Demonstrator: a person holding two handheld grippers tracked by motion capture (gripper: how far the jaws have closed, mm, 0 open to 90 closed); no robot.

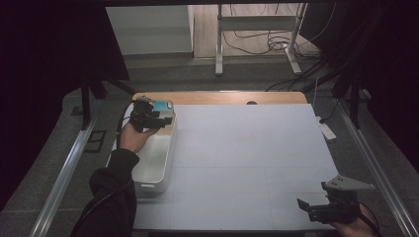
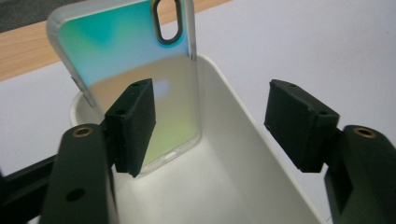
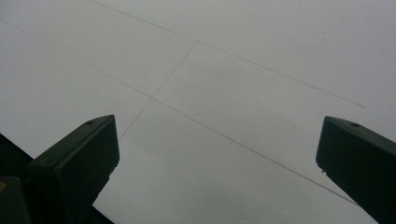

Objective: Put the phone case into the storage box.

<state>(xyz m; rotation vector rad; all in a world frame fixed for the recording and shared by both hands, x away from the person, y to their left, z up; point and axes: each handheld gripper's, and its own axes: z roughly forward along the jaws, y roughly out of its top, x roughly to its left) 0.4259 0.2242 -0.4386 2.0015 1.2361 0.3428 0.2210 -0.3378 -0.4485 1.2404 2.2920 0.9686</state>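
Phone case stood on end in the white bin, left gripper spread.
The case is leaned at the bin's far end, its long axis upright, beside the left pad; the right gripper, also spread, is kept well apart at the surface's near right corner.

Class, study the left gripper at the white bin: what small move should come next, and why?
Probably lift the left gripper straight up out of the white bin. Its jaws stand open, with a clear gap on the right side, and the phone case leans on the bin's end wall, apparently already released.
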